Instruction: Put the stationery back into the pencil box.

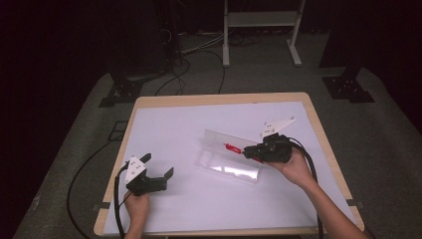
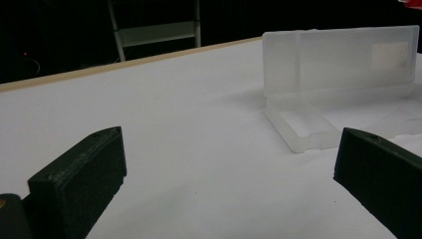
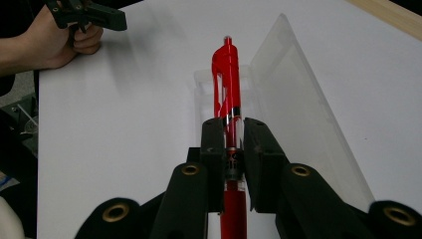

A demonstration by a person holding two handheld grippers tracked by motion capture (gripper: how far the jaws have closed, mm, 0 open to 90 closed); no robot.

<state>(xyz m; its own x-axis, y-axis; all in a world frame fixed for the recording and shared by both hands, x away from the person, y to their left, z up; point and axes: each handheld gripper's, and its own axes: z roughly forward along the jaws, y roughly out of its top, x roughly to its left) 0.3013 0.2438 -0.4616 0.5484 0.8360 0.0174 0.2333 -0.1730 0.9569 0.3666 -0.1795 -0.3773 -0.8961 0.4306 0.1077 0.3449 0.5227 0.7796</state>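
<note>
White table (image 1: 174, 124), dark room. Red pen (image 3: 227, 74) runs straight out past right gripper (image 3: 233, 130), jaws pinching its barrel, above clear case (image 3: 293, 109). Left gripper (image 2: 229, 164) jaws spread, empty.

A white mat (image 1: 199, 119) on a wooden table (image 1: 219, 98) lies under my left tongs (image 1: 159, 165) and right tongs (image 1: 247, 151). Beyond them are a white frame (image 1: 261, 20) and floor cables (image 1: 205, 45).

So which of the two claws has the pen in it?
The right claw, over the open clear plastic case, is clamped shut on the red pen. The left claw stands open, with nothing between its jaws.
</note>
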